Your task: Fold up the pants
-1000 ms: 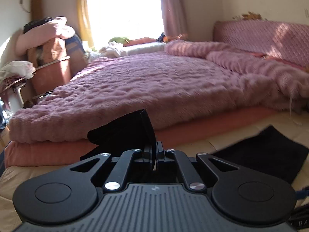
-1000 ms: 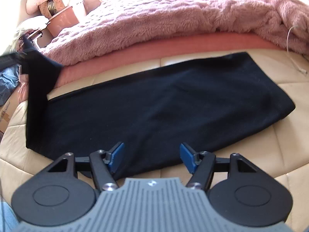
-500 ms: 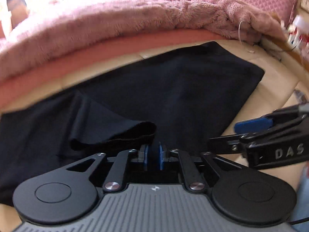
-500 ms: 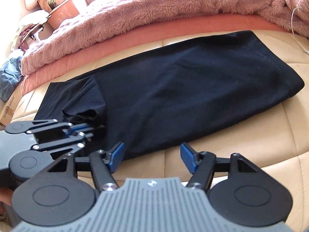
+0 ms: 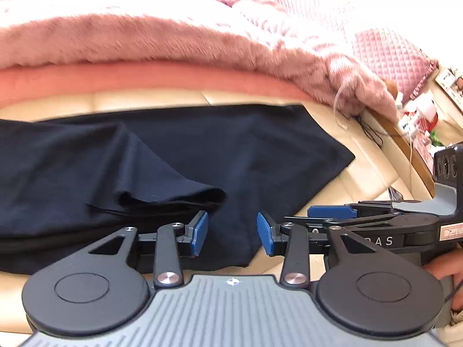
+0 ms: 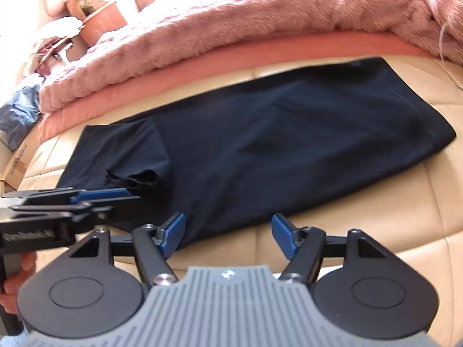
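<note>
Dark navy pants (image 5: 246, 150) lie flat on a beige quilted leather surface (image 6: 376, 202), also in the right wrist view (image 6: 289, 144). One end is folded over onto the rest, its hem (image 5: 173, 196) rumpled just ahead of my left gripper (image 5: 231, 231). The left gripper is open and empty over the pants' near edge. My right gripper (image 6: 228, 234) is open and empty at the pants' near edge, just right of the left one. The right gripper shows from the side in the left wrist view (image 5: 330, 211); the left gripper shows in the right wrist view (image 6: 95, 195).
A fluffy pink blanket (image 5: 173, 34) over a salmon mattress (image 6: 260, 55) rises behind the pants. A white cable (image 5: 341, 107) hangs at the blanket's right end. Clutter and a blue bag (image 6: 20, 115) sit far left. A side table with small items (image 5: 419, 121) stands at the right.
My left gripper carried the pants' end over onto the rest, lowered it and opened, letting the hem drop. The right gripper stayed open near the front edge.
</note>
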